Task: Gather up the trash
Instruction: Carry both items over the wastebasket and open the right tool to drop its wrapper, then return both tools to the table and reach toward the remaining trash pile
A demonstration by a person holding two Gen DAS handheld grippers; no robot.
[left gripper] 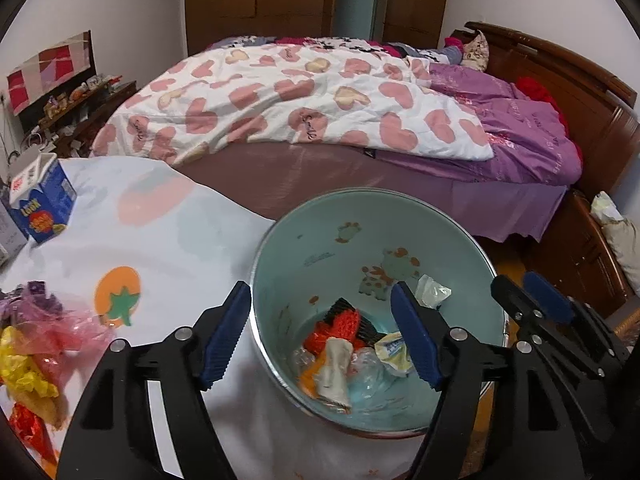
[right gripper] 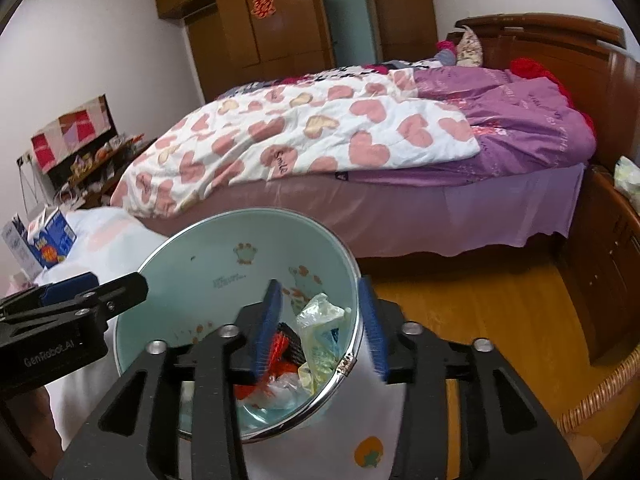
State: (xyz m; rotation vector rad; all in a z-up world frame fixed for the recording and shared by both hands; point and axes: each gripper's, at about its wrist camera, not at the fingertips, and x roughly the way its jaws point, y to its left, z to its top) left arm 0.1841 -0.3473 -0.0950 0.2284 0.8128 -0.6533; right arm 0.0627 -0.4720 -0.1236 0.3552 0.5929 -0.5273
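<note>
A pale teal trash bin (left gripper: 452, 240) with a metal rim stands tilted at the table's edge; it also shows in the right wrist view (right gripper: 200, 260). It holds wrappers, clear plastic and an orange mesh piece (left gripper: 340, 326). My left gripper (left gripper: 320, 336) is open and empty, its fingers straddling the bin's near rim. My right gripper (right gripper: 324, 332) straddles the bin's right wall, one finger inside and one outside; whether it squeezes the wall is unclear. It also shows at the right of the left wrist view (left gripper: 532, 300). Loose yellow, red and pink wrappers (left gripper: 28, 364) lie on the table at the left.
The table has a white cloth (left gripper: 160, 240) with fruit prints. A blue carton (left gripper: 40, 196) stands at its far left. A bed (left gripper: 320, 112) with a heart-print quilt lies behind. A wooden floor (right gripper: 480, 320) and a wicker basket edge (right gripper: 600, 392) are at the right.
</note>
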